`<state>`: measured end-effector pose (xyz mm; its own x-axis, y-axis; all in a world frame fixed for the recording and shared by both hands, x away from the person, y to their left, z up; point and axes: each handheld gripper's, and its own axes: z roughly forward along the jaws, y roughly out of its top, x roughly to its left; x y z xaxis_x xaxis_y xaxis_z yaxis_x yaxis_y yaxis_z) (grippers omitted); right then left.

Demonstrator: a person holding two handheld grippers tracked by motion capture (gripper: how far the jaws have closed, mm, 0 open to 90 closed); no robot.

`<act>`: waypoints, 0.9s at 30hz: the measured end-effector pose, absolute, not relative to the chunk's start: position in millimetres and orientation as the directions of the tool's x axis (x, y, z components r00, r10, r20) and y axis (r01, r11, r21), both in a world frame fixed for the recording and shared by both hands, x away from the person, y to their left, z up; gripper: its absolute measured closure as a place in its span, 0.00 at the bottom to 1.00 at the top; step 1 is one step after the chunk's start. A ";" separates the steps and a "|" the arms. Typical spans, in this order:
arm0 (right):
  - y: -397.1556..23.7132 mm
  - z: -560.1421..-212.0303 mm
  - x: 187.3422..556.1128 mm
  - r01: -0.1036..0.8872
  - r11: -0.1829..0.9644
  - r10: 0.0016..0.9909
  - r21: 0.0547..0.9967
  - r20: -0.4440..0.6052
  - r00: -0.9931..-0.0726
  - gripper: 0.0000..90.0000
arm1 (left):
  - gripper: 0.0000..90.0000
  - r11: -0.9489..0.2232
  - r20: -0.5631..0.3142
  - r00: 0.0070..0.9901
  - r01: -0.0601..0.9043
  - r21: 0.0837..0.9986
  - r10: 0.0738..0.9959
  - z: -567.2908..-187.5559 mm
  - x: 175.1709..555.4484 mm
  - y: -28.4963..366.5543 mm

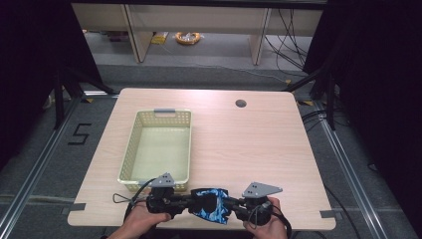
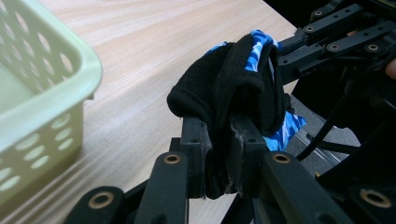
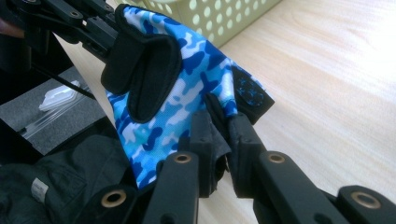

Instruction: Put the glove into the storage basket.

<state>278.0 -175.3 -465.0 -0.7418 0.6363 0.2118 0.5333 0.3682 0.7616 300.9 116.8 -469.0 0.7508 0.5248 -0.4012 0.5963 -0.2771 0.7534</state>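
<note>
1. Glove [image 1: 211,205]: one fingerless glove, blue, white and dark-blue camouflage print on one face, black fabric on the other. In the high view it sits at the lower centre of the frame, stretched between the two grippers at the near edge of the table [image 1: 259,144].
2. Glove, black side: in the left gripper view it fills the centre of the frame [image 2: 233,88] as a folded, soft black cloth with a rolled black hem, a strip of blue print showing at the upper edge and again at the lower right.
3. Glove, printed side: in the right gripper view it spreads across the upper left and centre [image 3: 187,79]. A black strap flap is folded over the print at the upper left; a small black patch with blue dots sits at the right edge.
4. Left gripper [image 1: 185,201]: lower left of centre in the high view, held in the person's left hand [image 1: 142,221]. Its jaws are clamped on the black edge of the glove, the cloth pinched between the pads [image 2: 219,154].
5. Right gripper [image 1: 233,205]: lower right of centre in the high view, held in the right hand [image 1: 266,224]. Its jaws are clamped on a dark short finger end of the glove [image 3: 219,149].
6. Basket [image 1: 130,149]: pale green, perforated walls, grey handle at the far rim; left of centre on the table, its near wall just beyond the left gripper.
</note>
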 end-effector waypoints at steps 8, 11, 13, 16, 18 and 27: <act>-161.3 -445.7 278.4 0.518 0.364 0.623 0.774 0.211 -0.753 0.92 | 0.86 -0.273 -0.376 0.746 0.585 0.763 0.549 -447.0 300.0 131.9; -155.5 -435.3 282.2 0.496 0.379 0.607 0.781 0.195 -0.771 0.92 | 0.86 -0.257 -0.379 0.742 0.585 0.769 0.553 -439.5 301.2 140.5; -150.8 -426.8 283.4 0.498 0.377 0.598 0.781 0.205 -0.774 0.92 | 0.86 -0.243 -0.389 0.738 0.588 0.771 0.551 -434.8 303.5 146.8; -144.1 -414.6 286.1 0.484 0.384 0.584 0.787 0.199 -0.787 0.92 | 0.86 -0.228 -0.385 0.729 0.587 0.777 0.566 -427.9 304.7 152.9; -140.6 -407.4 290.9 0.448 0.406 0.564 0.797 0.167 -0.809 0.92 | 0.86 -0.229 -0.385 0.728 0.588 0.775 0.567 -423.8 305.9 156.4; -125.1 -385.2 304.8 0.425 0.430 0.551 0.797 0.142 -0.823 0.92 | 0.86 -0.201 -0.377 0.712 0.584 0.786 0.593 -404.2 311.7 170.8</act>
<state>304.8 -125.1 -385.2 -0.8226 0.5505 0.1423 0.4254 0.4297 0.7965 311.7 170.8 -404.2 0.7115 0.5931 -0.3768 0.5842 -0.2013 0.7863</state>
